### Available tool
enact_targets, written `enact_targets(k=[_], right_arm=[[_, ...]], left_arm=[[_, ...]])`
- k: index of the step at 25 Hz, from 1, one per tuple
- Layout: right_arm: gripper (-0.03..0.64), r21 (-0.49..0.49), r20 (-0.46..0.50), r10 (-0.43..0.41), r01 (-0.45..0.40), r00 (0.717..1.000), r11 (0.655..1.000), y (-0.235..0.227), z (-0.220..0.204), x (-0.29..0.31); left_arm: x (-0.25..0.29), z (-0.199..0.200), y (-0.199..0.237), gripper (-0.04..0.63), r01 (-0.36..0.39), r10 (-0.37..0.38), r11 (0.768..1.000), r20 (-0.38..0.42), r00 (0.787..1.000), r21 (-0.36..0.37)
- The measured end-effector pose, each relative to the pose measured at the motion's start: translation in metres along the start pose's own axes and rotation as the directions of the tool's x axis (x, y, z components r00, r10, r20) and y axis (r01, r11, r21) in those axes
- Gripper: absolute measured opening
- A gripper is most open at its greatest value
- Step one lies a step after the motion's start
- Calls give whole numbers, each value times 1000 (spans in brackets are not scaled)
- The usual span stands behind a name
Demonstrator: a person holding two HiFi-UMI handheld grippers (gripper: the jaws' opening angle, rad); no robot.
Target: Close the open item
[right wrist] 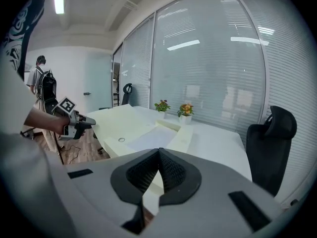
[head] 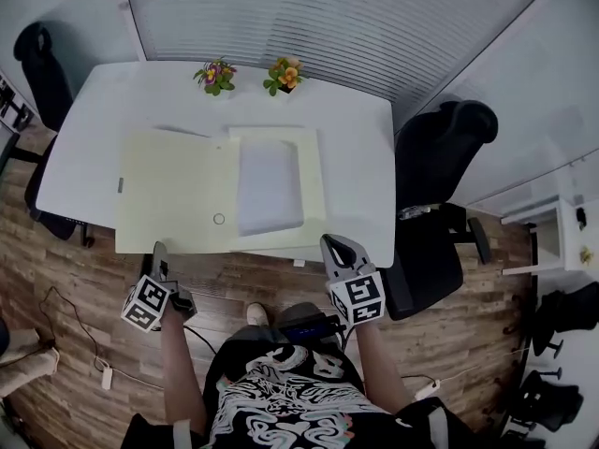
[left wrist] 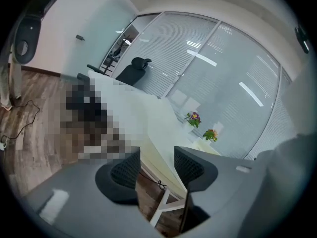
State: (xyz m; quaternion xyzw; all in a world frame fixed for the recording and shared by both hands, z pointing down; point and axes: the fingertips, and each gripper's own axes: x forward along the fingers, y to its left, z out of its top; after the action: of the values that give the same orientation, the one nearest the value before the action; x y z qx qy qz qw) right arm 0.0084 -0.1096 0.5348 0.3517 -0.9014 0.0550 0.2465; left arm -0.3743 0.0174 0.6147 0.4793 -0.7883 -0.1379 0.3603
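A pale yellow box (head: 271, 137) lies open at the middle of the white worktop (head: 360, 157), reaching to its near edge. The tray is on the right with a whitish inside, and the lid (head: 173, 190) is folded out flat to the left, with a small ring near its near right corner. Two small potted flowers, one purple (head: 215, 75) and one orange (head: 284, 75), stand side by side at the far edge. A black office chair (head: 435, 195) stands at the worktop's right end.

The left gripper (head: 159, 249) hangs just off the near edge by the lid's near left corner. Its fingers (left wrist: 126, 170) are spread wide with nothing between them. The right gripper (head: 332, 244) is just off the near edge by the tray's near right corner. Its fingers (right wrist: 171, 171) are closed tip to tip, holding nothing. Neither gripper touches the box.
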Motion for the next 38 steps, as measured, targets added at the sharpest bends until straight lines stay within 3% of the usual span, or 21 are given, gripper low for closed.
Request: enact_targets(k=[5, 16, 21, 27, 32, 38], right_arm=[[3, -61, -32, 17, -18, 999, 998, -6, 4, 1], [3, -87, -84, 128, -135, 988, 987, -13, -8, 35], [3, -92, -78, 140, -147, 987, 985, -21, -16, 48], [3, -85, -93, 145, -153, 985, 985, -18, -33, 50], [3, 2, -72, 148, -148, 986, 989, -19, -37, 52], [3, 27, -49, 141, -140, 989, 990, -19, -38, 53]], left_arm=[[7, 2, 5, 212, -15, 17, 997, 17, 1000, -72], [14, 2, 0, 208, -34, 45, 988, 71, 996, -152], [20, 4, -7, 183, -36, 47, 990, 78, 996, -138], [20, 4, -5, 150, -23, 40, 982, 86, 996, -185], [22, 6, -8, 68, -5, 25, 980, 97, 995, -199], [23, 4, -6, 55, -3, 23, 978, 98, 995, -209]])
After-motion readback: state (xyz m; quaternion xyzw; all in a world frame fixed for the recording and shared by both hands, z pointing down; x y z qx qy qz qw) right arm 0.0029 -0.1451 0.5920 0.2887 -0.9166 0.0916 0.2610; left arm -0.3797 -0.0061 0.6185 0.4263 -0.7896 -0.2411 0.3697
